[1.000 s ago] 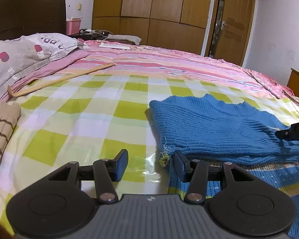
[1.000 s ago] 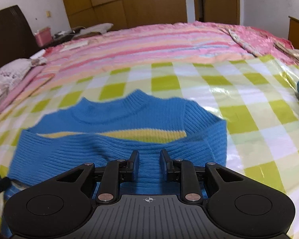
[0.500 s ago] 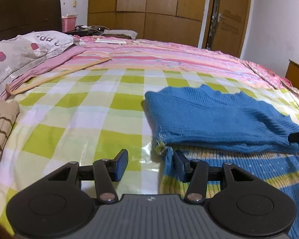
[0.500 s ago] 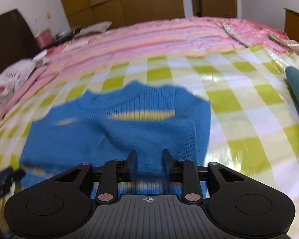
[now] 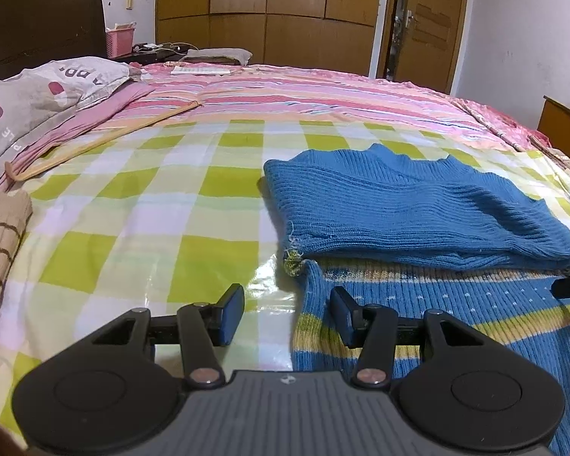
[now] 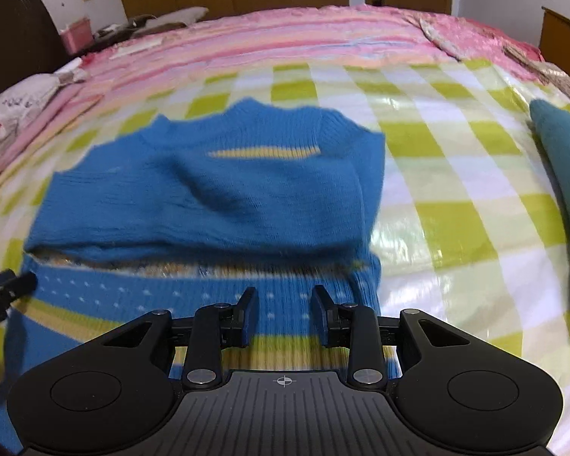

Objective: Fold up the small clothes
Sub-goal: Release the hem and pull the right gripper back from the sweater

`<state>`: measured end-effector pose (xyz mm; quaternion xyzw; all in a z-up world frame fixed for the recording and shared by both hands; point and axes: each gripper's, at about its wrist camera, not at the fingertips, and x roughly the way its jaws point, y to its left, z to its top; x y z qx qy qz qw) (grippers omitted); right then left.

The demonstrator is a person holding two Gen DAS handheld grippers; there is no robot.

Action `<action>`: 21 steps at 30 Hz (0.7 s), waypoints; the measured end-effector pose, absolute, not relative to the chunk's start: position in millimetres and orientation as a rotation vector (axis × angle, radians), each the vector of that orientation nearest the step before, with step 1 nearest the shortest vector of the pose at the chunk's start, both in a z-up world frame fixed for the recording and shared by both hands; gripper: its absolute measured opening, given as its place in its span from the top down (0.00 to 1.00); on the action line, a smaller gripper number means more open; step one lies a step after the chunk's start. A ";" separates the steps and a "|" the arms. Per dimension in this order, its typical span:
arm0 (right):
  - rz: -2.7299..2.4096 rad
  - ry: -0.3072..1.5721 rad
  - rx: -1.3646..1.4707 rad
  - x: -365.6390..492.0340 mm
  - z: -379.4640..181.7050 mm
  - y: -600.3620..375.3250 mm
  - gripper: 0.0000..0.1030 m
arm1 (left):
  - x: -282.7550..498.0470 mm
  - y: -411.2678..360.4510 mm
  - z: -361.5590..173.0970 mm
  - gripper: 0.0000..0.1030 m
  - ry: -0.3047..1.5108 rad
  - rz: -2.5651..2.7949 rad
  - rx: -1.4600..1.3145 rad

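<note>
Blue knit sweater (image 6: 209,197) lying with sleeves folded across chest; bottom half at 6 o'clock remaining unfolded. Left gripper (image 5: 287,313), right gripper (image 6: 284,315): jaws standing open, gripping nothing.

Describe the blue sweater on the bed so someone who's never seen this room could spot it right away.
Find the big bed with pink striped bedding, then the green-and-white checked sheet spread over its near half. The sweater lies flat on that sheet, sleeves folded across its chest. It is bright blue ribbed knit with yellow stripes and white dots near the hem, unlike the plain teal garment beside it.
</note>
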<state>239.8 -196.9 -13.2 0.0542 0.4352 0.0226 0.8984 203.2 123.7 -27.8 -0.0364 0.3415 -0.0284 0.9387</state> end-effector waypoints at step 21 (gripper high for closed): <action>0.132 0.896 0.199 154.0 -2.1 -217.0 0.65 | 147.2 122.5 -16.4 0.48 0.751 -0.070 -0.083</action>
